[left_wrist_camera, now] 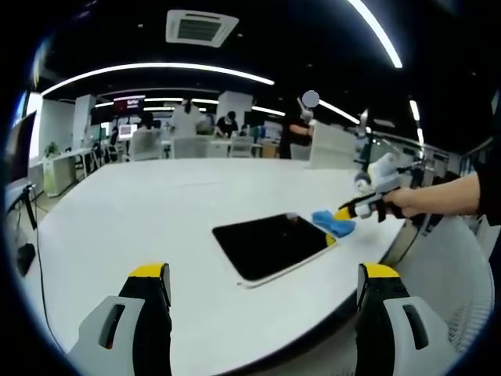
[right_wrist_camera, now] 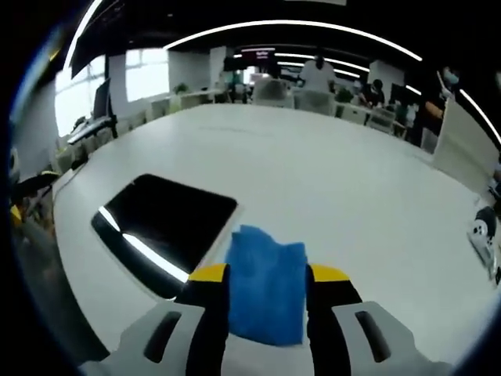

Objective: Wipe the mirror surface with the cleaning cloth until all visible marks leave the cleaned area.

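The mirror (left_wrist_camera: 272, 244) lies flat on the white surface (left_wrist_camera: 141, 219). The right tool (right_wrist_camera: 266, 276) is clenched on the blue cloth (right_wrist_camera: 266, 286), at the mirror's edge. The left tool (left_wrist_camera: 262, 274) hangs released, well short of the mirror. Wiping looks about to begin; next the cloth should press down and sweep across the glass.

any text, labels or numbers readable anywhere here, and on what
None can be read.
Red screen at the back of the room: lit with marks, too blurred to read.
Mirror, blue cloth, right gripper and white table: no print visible on any of them.
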Tool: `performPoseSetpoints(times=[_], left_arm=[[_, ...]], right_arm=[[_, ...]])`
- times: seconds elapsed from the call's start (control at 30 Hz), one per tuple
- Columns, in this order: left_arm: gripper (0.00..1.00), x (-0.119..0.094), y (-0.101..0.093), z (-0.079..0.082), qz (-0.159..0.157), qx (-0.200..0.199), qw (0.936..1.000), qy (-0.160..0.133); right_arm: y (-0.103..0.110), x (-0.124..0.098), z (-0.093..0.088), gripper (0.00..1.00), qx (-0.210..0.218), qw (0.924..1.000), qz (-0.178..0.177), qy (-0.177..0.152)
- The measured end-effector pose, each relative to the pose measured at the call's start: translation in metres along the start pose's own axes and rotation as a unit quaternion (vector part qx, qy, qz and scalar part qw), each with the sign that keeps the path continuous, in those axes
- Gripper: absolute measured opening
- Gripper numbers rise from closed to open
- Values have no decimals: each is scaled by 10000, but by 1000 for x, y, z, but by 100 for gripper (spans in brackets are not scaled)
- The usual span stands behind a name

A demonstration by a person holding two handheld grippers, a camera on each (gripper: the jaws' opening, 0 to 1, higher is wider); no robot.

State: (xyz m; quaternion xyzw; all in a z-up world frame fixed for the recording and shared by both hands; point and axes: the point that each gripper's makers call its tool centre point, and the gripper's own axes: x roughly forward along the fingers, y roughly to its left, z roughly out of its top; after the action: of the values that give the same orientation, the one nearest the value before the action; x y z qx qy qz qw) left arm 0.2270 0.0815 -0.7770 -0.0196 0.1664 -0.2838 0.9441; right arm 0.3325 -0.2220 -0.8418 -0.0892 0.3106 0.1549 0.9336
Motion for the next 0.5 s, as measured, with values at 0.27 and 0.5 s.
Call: performPoseSetpoints(times=[0.27,0.5], left_arm=[[99,0,0,1,-3,8,10000,-47],[99,0,-1,1,-31,7,10000,-40]], right_arm=[[7,7,2,35,-12,9999,49,-115],[4,13,1,30,-25,10000,34,-66]])
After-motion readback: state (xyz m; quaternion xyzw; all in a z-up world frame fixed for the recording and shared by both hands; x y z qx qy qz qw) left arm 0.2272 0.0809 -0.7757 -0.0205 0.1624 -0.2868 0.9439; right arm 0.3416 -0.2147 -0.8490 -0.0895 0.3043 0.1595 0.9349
